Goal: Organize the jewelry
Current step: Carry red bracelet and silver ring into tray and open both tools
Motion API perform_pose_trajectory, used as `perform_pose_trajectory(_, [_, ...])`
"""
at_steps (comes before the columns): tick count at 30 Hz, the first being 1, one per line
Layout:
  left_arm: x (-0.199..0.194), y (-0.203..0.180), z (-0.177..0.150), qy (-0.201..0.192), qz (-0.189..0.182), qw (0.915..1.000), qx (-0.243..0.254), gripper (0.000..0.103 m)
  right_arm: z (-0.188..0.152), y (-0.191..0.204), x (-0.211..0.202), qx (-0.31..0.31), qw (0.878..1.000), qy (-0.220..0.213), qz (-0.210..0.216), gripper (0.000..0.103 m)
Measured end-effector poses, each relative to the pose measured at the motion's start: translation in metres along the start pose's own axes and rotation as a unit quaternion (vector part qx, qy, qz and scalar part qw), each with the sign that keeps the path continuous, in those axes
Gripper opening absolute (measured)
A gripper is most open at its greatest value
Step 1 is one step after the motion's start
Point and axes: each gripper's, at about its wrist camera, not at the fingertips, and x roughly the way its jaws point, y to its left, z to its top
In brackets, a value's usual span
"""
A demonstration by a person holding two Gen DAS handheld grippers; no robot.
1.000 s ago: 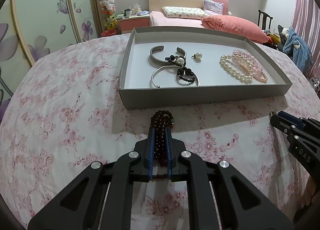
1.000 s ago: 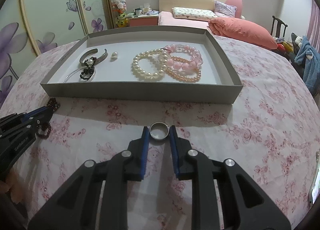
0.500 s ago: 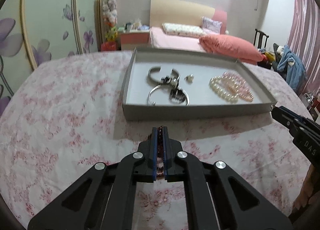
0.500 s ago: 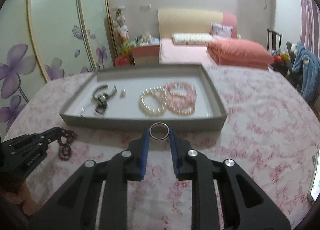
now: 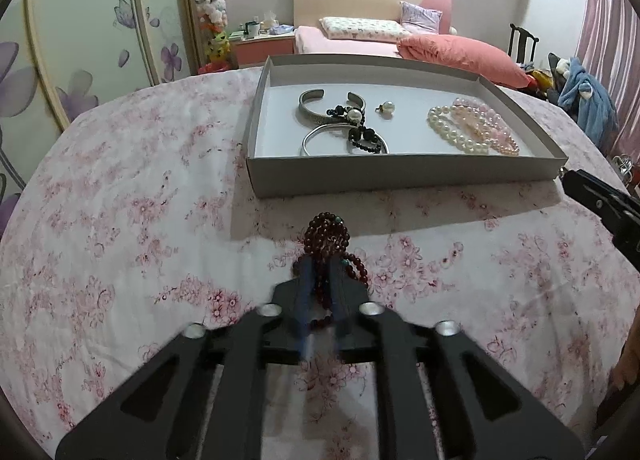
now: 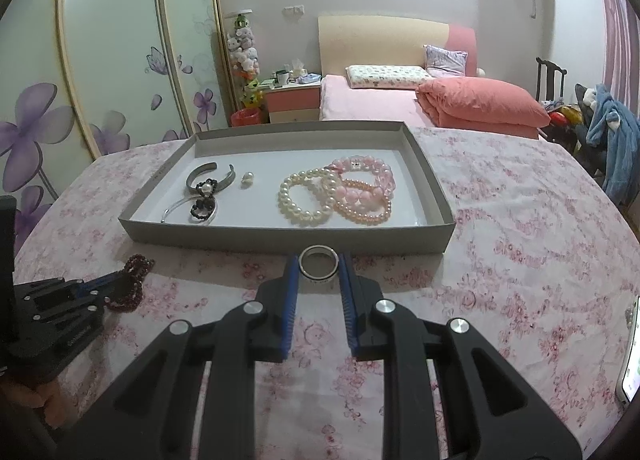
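We're nearly done: grey tray (image 6: 248, 234) already holds bangles and pearl bracelets, while our left gripper (image 5: 320, 272) pinches the dark red bead bracelet (image 5: 326, 232) and right gripper (image 6: 319, 266) clamps the silver ring (image 6: 319, 264), both near the tray, over the floral worktop (image 5: 120, 219).

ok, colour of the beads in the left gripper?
Dark red-brown beads, with a couple of teal ones, in the left gripper. Left wrist view shows them best.
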Motion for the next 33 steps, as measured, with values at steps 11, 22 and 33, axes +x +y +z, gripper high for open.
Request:
perform_pose_trajectory(11, [0.006,0.005,0.002,0.002,-0.015,0.9998,-0.011,0.01,0.001,-0.001,-0.001,0.002,1.0,0.001,0.0,0.021])
perform_pose_trajectory(22, [-0.052,-0.004,0.008,-0.118,-0.028,0.9926,-0.005,0.009,0.008,0.003,-0.027,0.012,0.998,-0.056,0.011,0.021])
perform_pose_trajectory(33, [-0.085,-0.028,0.018,-0.201,-0.008,0.9794,0.018,0.009,0.016,0.015,-0.062,0.008,0.99,-0.138,0.011,0.021])
